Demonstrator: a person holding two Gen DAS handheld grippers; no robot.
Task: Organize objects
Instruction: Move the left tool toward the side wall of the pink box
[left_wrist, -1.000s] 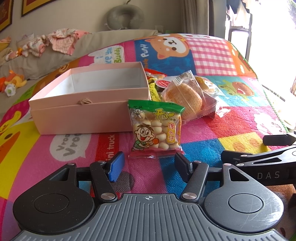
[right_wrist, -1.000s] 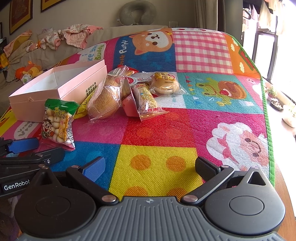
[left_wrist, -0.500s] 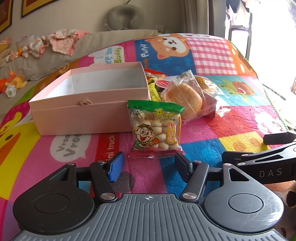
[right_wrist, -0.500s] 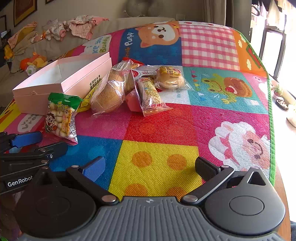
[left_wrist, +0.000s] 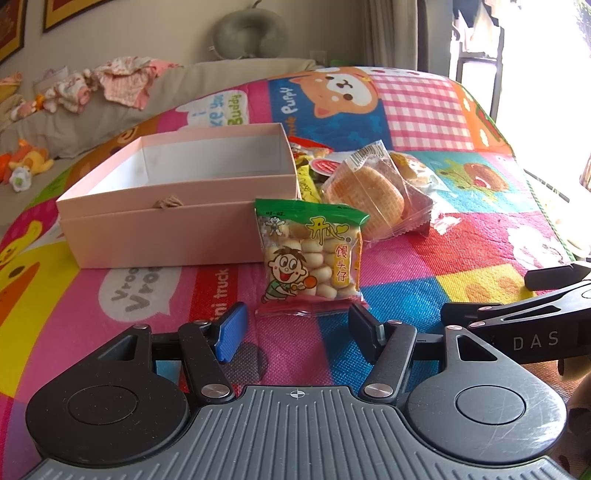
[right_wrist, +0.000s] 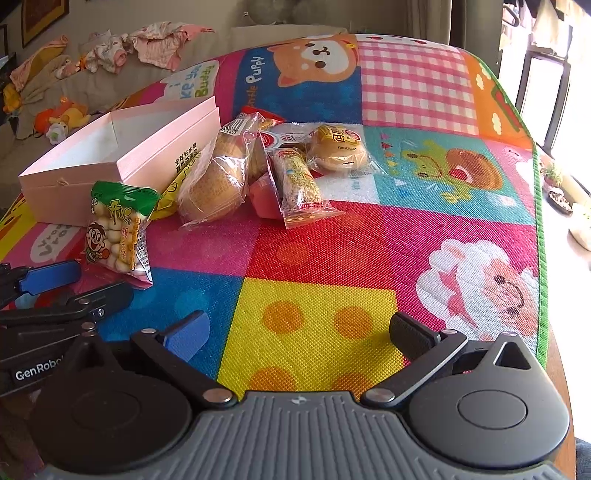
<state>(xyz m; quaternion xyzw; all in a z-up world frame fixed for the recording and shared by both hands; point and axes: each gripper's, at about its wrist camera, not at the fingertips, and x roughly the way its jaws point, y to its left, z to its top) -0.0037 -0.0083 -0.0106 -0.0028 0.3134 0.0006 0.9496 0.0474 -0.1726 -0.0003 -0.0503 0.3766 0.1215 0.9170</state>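
Bright daylight from the overexposed window (left_wrist: 546, 74); sharp, fisheye-curved edges.

My left claw (left_wrist: 297, 323) is spread, its 2 fingers apart with nothing between them, one pad blue (left_wrist: 231, 330) and the other black (left_wrist: 364, 332). My right claw (right_wrist: 299, 332) is spread wider and grips nothing. Both sit low and point forward. Each shows in the other's view: the right one at the right edge, the left one at the left edge.
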